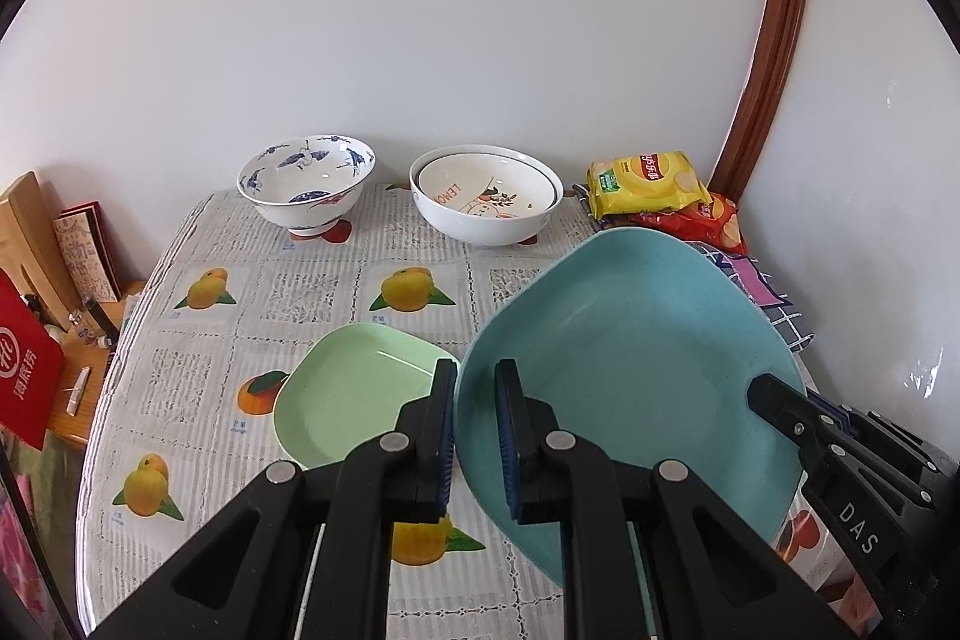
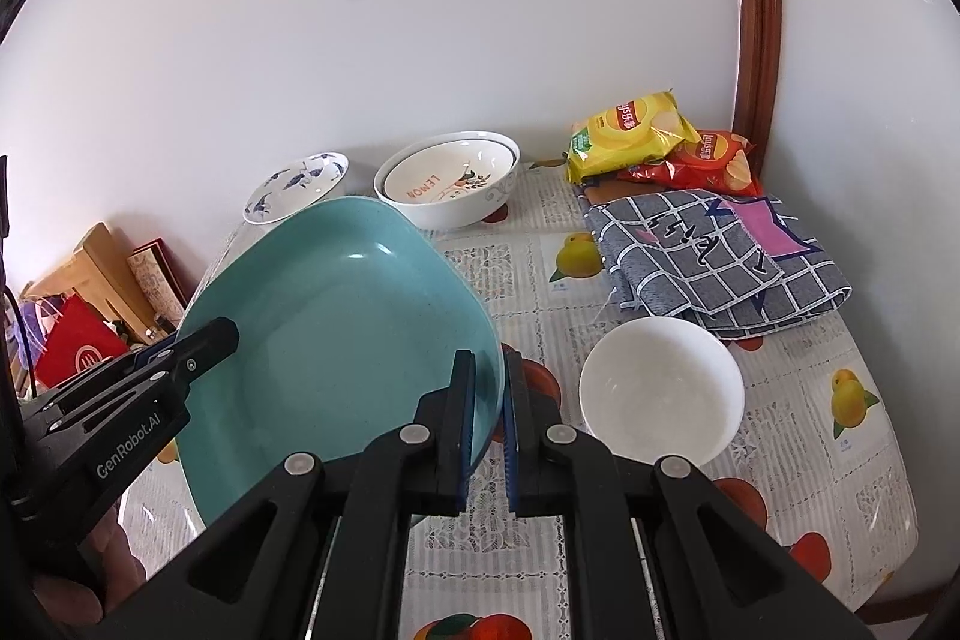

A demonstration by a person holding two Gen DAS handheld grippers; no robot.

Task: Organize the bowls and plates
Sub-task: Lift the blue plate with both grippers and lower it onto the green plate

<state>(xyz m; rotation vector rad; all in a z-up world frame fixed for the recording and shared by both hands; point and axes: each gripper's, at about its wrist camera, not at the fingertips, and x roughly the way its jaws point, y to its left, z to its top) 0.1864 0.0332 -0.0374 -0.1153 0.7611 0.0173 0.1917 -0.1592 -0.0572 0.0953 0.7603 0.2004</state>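
Jaws of left gripper (image 1: 475, 400) and right gripper (image 2: 489, 391) clamp teal plate (image 1: 630, 340) by opposite rims.

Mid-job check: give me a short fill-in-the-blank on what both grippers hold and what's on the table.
1. Both the left gripper and the right gripper are shut on the rim of the ____ plate.
2. The plate lying flat on the table is light ____.
3. The plain white bowl holds ____.
4. The yellow chip bag lies partly on a ____ one.

Missing words: teal; green; nothing; red
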